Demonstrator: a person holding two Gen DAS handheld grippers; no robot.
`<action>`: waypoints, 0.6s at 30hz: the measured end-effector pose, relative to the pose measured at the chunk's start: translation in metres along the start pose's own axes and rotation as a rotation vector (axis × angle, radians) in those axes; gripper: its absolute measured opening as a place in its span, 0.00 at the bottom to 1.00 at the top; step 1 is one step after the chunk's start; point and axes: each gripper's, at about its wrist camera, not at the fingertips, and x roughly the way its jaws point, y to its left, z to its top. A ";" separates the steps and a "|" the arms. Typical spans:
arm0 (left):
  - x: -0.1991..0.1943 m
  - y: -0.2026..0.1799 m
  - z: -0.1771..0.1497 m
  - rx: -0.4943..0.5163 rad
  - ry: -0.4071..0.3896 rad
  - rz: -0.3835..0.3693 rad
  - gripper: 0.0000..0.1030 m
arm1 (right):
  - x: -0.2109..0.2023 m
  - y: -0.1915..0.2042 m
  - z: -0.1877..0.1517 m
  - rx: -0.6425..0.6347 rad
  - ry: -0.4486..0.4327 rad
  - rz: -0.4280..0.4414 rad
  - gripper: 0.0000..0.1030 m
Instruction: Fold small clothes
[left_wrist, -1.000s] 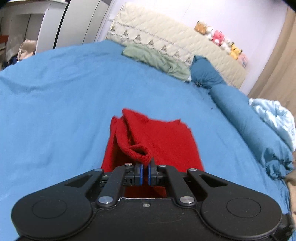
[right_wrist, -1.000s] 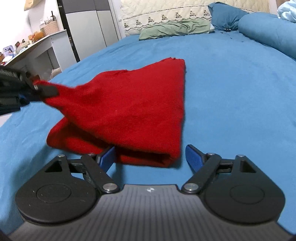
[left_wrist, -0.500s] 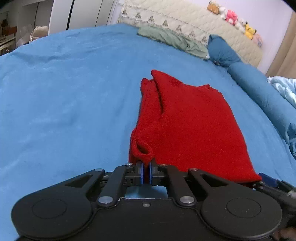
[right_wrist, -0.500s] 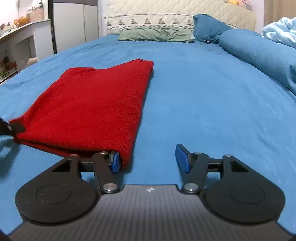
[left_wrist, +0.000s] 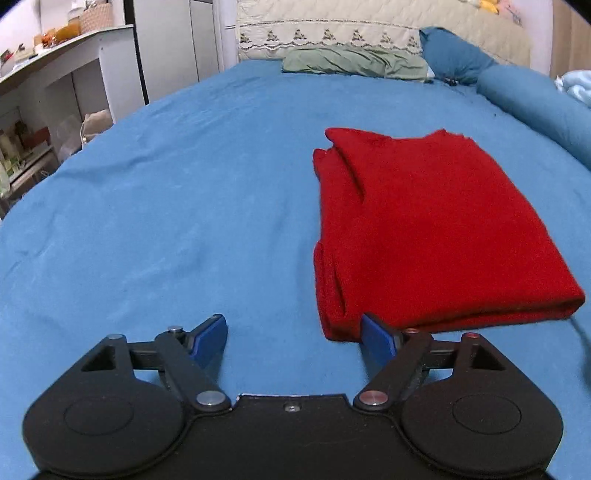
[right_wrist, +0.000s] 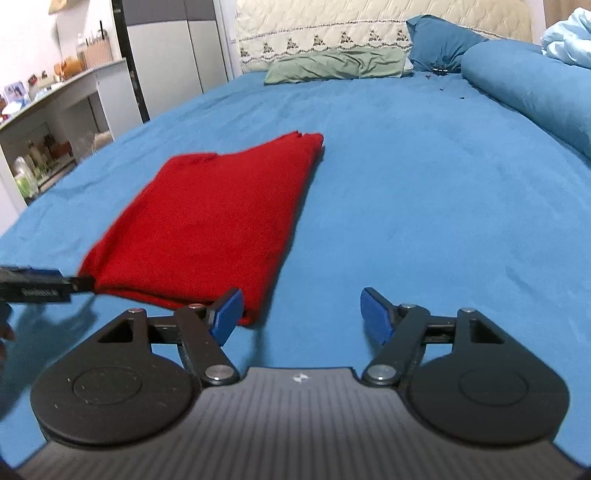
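A red knitted garment (left_wrist: 424, 229) lies folded flat on the blue bed sheet (left_wrist: 166, 206). My left gripper (left_wrist: 293, 338) is at its near left corner with jaws opening wide; only bare sheet lies between them, and the right blue pad (left_wrist: 376, 334) sits at the cloth's edge. In the right wrist view the same garment (right_wrist: 218, 218) lies ahead to the left. My right gripper (right_wrist: 301, 312) is opening over bare sheet, its left pad (right_wrist: 227, 314) beside the garment's near right corner. A tip of the left gripper (right_wrist: 40, 286) shows at the cloth's left corner.
A green pillow (left_wrist: 354, 62), a dark blue pillow (left_wrist: 454, 51) and a rolled blue duvet (right_wrist: 532, 88) lie at the head and right side of the bed. A white desk with clutter (left_wrist: 55, 74) and a wardrobe (left_wrist: 177, 44) stand to the left.
My left gripper let go of the garment's corner and opened; the cloth now lies flat on the bed. My right gripper drew back and to the right, off the garment's edge.
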 end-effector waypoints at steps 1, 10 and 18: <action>-0.002 0.000 0.002 -0.008 0.000 -0.002 0.81 | -0.003 -0.002 0.005 0.002 -0.002 0.012 0.84; -0.015 -0.002 0.090 0.040 -0.035 -0.182 1.00 | 0.010 -0.027 0.084 0.183 0.081 0.218 1.00; 0.077 0.016 0.124 -0.094 0.117 -0.317 0.90 | 0.090 -0.033 0.115 0.258 0.254 0.224 1.00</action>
